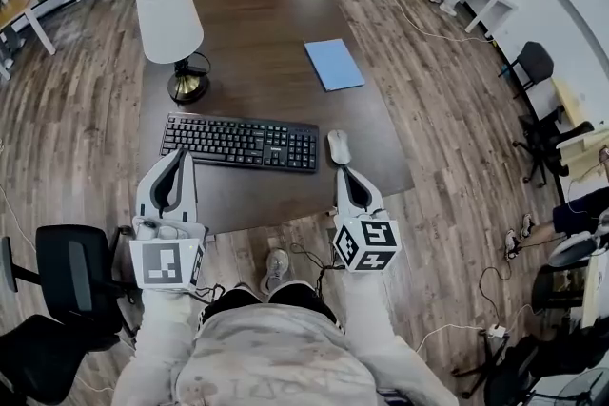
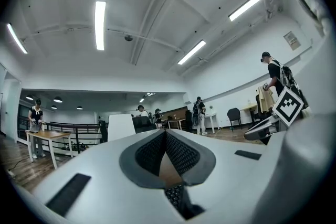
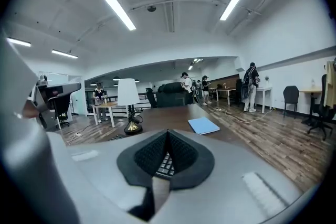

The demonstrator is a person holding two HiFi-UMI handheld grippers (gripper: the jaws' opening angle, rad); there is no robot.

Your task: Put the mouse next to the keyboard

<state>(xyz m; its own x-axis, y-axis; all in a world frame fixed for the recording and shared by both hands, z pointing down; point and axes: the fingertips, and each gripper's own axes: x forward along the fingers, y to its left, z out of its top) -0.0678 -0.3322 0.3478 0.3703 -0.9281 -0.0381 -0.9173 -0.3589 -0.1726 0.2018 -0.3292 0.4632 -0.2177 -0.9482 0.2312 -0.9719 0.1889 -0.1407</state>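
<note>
Pointing away from the person's body, the left gripper [image 1: 178, 154] and the right gripper [image 1: 344, 170] sit side by side at the near edge of the dark brown wooden table [image 1: 257, 24]. Each is held roughly level at the end of a forearm in a pale sleeve [image 1: 160, 338]. The forearms run almost parallel. Each black-and-white marker cube [image 1: 366, 244] sits at the rear of its gripper, nearest the person.

The left gripper's jaws are closed, their dark ribbed pads [image 2: 179, 152] meeting at the tip with nothing between them. Its tip lies over the near left corner of the flat black computer keyboard [image 1: 240, 143].

The right gripper's jaws are likewise pressed together and hold nothing. In the right gripper view, only keyboard keys show through the small gap below the pads.

The pale grey oval computer mouse [image 1: 339, 146] lies on the table just ahead of the right gripper's tip, outside its jaws. It sits just beside the keyboard's right end. Whether the tip touches the mouse I cannot tell.

Farther ahead of the right gripper lies a flat light blue folder [image 1: 333, 64]. Well ahead of the left gripper stands a table lamp with a white shade and a brass base [image 1: 171, 19], beyond the keyboard's left end.
</note>
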